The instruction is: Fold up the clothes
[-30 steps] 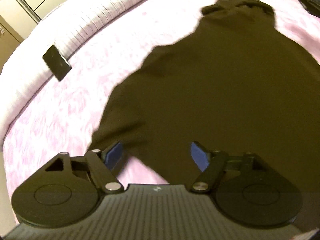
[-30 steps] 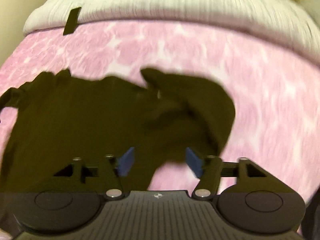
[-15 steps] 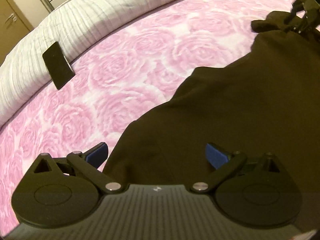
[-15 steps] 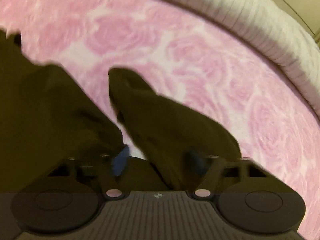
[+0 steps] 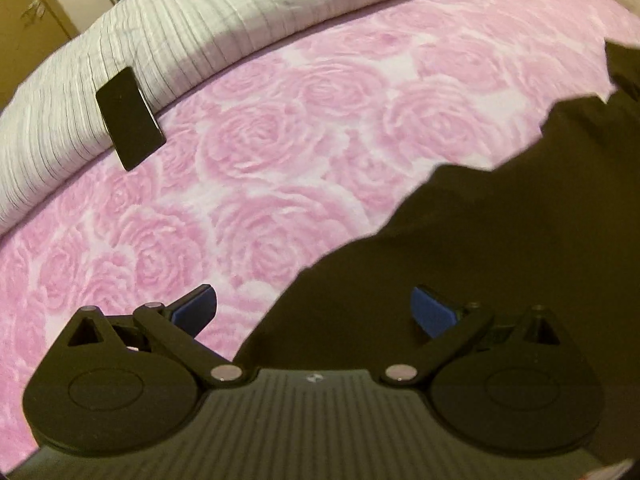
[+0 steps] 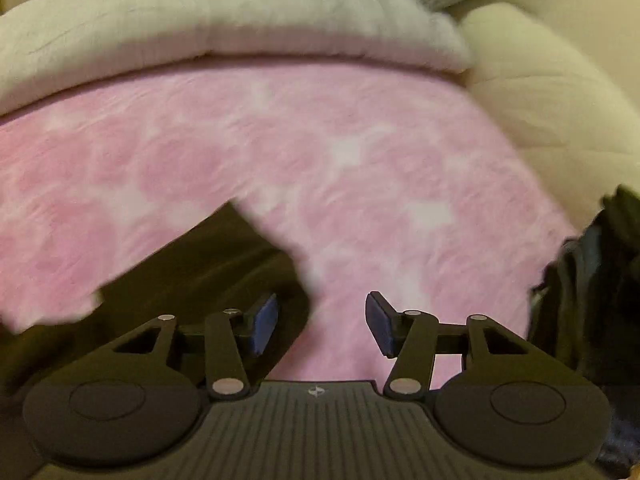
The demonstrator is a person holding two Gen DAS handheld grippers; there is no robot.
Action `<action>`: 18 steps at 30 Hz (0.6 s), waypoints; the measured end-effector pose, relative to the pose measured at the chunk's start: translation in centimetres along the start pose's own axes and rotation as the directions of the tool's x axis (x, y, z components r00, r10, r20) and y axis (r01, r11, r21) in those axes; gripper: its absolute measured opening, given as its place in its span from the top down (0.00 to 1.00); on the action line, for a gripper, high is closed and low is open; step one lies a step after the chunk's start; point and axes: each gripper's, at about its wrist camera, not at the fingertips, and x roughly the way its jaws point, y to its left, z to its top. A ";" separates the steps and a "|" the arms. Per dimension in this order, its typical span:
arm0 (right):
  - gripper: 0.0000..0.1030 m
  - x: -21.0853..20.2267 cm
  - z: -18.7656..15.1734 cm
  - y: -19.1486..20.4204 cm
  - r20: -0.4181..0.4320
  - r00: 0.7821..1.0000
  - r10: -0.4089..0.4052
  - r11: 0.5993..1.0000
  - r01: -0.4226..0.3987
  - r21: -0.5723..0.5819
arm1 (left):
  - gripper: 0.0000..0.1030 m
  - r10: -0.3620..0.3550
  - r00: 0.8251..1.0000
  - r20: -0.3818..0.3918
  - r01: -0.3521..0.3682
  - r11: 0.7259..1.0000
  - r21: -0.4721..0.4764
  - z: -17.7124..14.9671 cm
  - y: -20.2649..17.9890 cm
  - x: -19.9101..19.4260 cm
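A dark garment (image 5: pixel 500 240) lies flat on the pink rose-patterned bedspread (image 5: pixel 248 168), filling the right half of the left wrist view. My left gripper (image 5: pixel 314 312) is open and empty over the garment's left edge. In the right wrist view a sleeve or corner of the dark garment (image 6: pixel 208 268) lies at the lower left. My right gripper (image 6: pixel 320 322) is open and empty, its left finger over that cloth and its right finger over the bedspread (image 6: pixel 320 152).
A black phone-like slab (image 5: pixel 130 118) leans on the white ribbed duvet (image 5: pixel 160 40) at the back left. A cream pillow (image 6: pixel 540 92) and a white duvet (image 6: pixel 220 28) lie beyond the bedspread. Another dark pile (image 6: pixel 592 288) sits at the right edge.
Both grippers have swung away from the garment's middle, the left one leftward to its edge, the right one rightward. The right jaws have opened wider and let go of the sleeve.
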 end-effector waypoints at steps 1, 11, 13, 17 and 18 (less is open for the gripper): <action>0.49 -0.8 -0.6 1.0 0.016 0.999 0.049 0.999 -0.048 -0.014 | 0.05 -0.021 1.000 0.002 0.021 1.000 -0.014 0.3 0.5 0.3; 0.52 1.0 2.6 18.5 -0.065 0.763 0.644 0.707 -0.625 -0.331 | 0.16 -0.248 0.967 -0.060 0.234 0.957 -0.171 2.9 2.9 5.9; 0.52 2.8 3.3 21.4 -0.150 0.737 0.659 0.668 -0.665 -0.334 | 0.29 -0.287 0.951 -0.113 0.274 0.954 -0.119 2.5 1.6 6.8; 0.54 3.8 1.3 25.5 -0.395 0.692 0.604 0.546 -0.720 -0.428 | 0.36 -0.310 0.935 -0.172 0.319 0.947 0.026 0.6 -1.0 6.1; 0.54 3.3 0.6 25.5 -0.410 0.691 0.595 0.527 -0.721 -0.451 | 0.53 -0.312 0.934 -0.177 0.324 0.945 0.046 0.4 -1.1 5.7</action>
